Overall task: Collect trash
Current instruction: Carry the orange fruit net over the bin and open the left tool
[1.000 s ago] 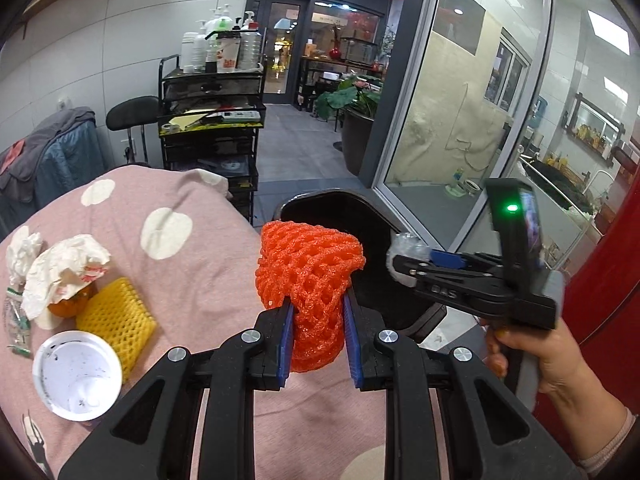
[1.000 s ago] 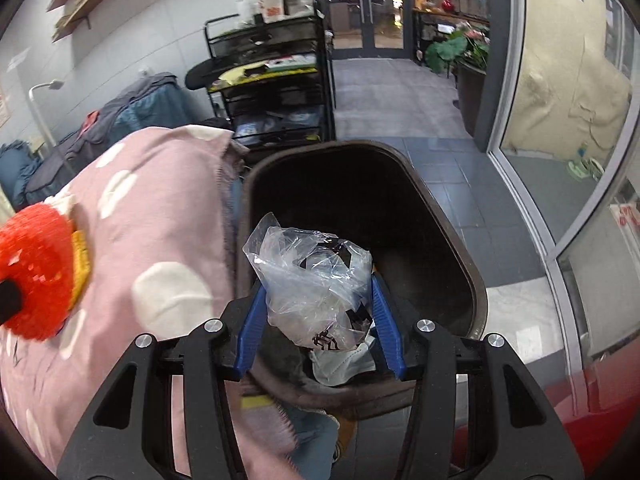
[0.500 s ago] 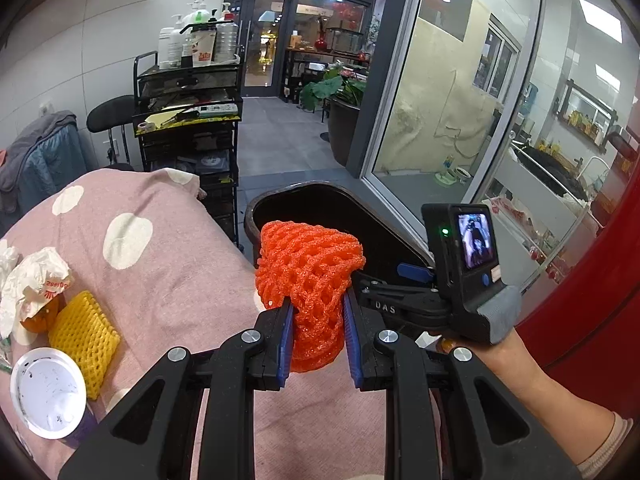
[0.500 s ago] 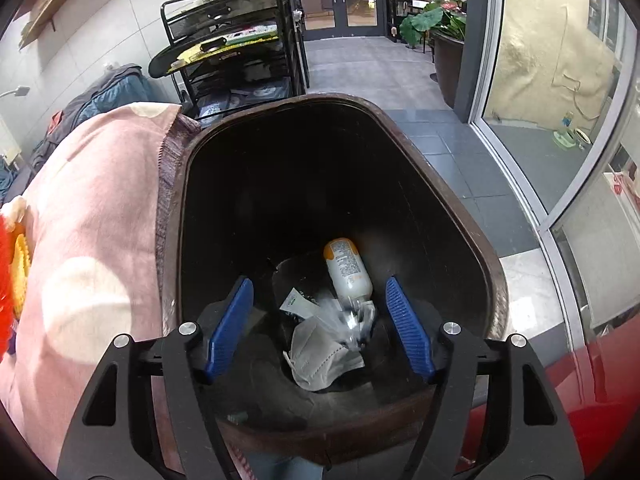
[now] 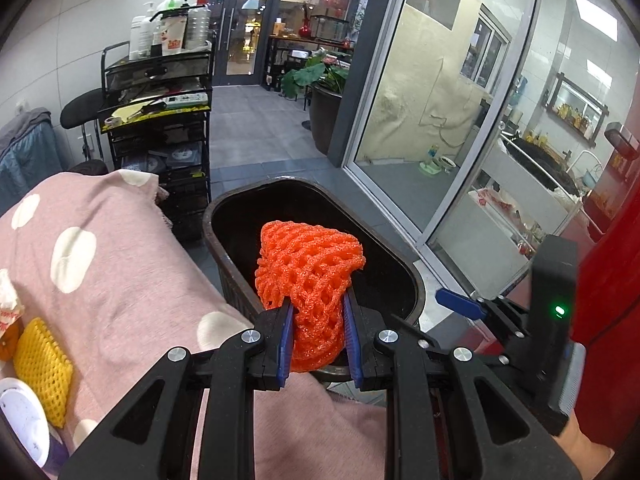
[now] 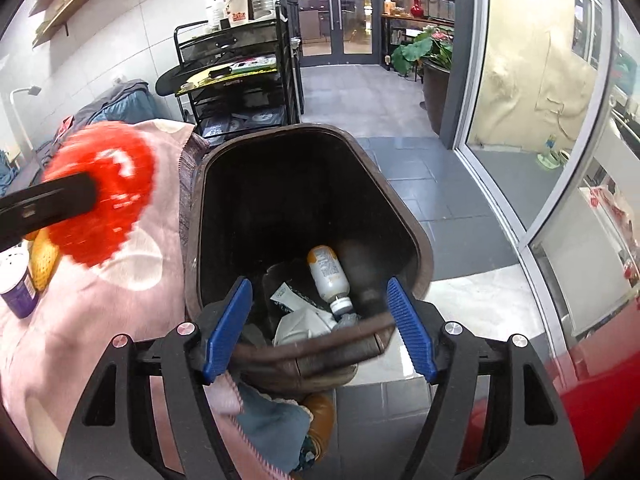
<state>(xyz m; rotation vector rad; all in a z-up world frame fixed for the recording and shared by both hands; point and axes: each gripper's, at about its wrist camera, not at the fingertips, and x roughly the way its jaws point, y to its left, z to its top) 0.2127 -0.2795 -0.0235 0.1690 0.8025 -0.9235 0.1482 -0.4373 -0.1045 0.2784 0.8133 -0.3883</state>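
My left gripper (image 5: 316, 340) is shut on an orange foam fruit net (image 5: 310, 268) and holds it over the near rim of the dark trash bin (image 5: 224, 216). The net also shows blurred in the right wrist view (image 6: 104, 196). My right gripper (image 6: 320, 324) is open and empty above the near edge of the bin (image 6: 420, 248). Inside the bin lie a small bottle (image 6: 328, 276), a crumpled mask (image 6: 304, 320) and wrappers. In the left wrist view the right gripper's blue fingertip (image 5: 460, 306) shows at the right of the bin.
A pink dotted cloth (image 5: 112, 264) covers the table left of the bin. On it lie a yellow foam net (image 5: 42, 364), a cup with a white lid (image 5: 24, 420) and crumpled paper (image 5: 8, 300). A black cart (image 5: 160, 120) stands behind. Glass doors (image 5: 440, 120) stand on the right.
My right gripper opened and dropped the clear plastic bag into the bin, then drew back. My left gripper moved right with the orange net, to above the bin's rim.
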